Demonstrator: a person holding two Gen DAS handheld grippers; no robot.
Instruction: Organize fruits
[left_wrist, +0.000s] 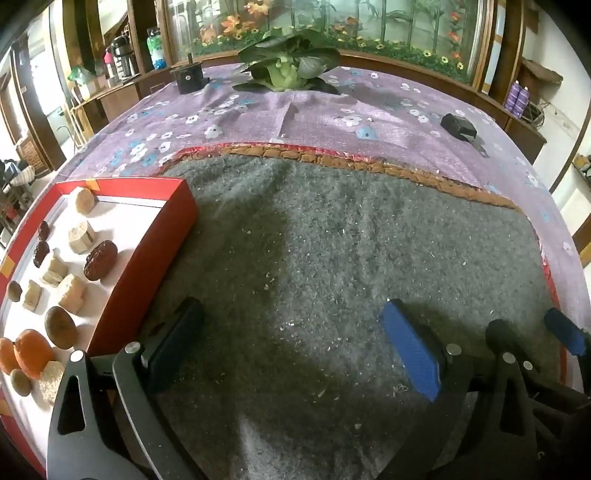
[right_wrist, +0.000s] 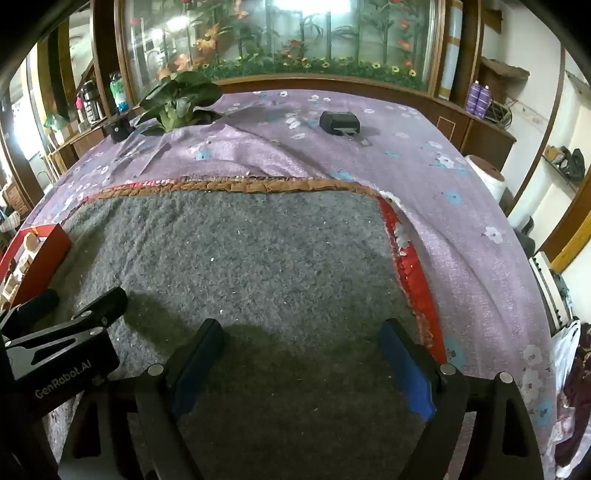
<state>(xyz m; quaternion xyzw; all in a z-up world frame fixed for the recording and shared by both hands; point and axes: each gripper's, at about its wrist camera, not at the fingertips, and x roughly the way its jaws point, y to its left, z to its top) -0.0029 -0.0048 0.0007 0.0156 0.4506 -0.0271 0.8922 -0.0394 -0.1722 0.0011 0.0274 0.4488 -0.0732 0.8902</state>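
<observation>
On grey felt mat (left_wrist: 332, 258) | floral tablecloth (left_wrist: 258, 114) | both tongs spread, empty | possibly cabinet behind

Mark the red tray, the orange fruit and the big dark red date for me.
red tray (left_wrist: 155, 254), left wrist view, on its outer right wall.
orange fruit (left_wrist: 32, 352), left wrist view, middle of its skin.
dark red date (left_wrist: 99, 259), left wrist view, centre of its wrinkled body.

A grey felt mat (left_wrist: 332, 277) with a brown braided edge (left_wrist: 332, 157) lay on the near part of the bench, over a purple flowered cloth (left_wrist: 240, 107). At the far side sat a leafy green plant (left_wrist: 288, 62), a small black cylinder (left_wrist: 189, 77) to its left, and a black case (left_wrist: 458, 126) well to the right. A flower-painted glass panel (right_wrist: 280, 37) stood behind.
</observation>
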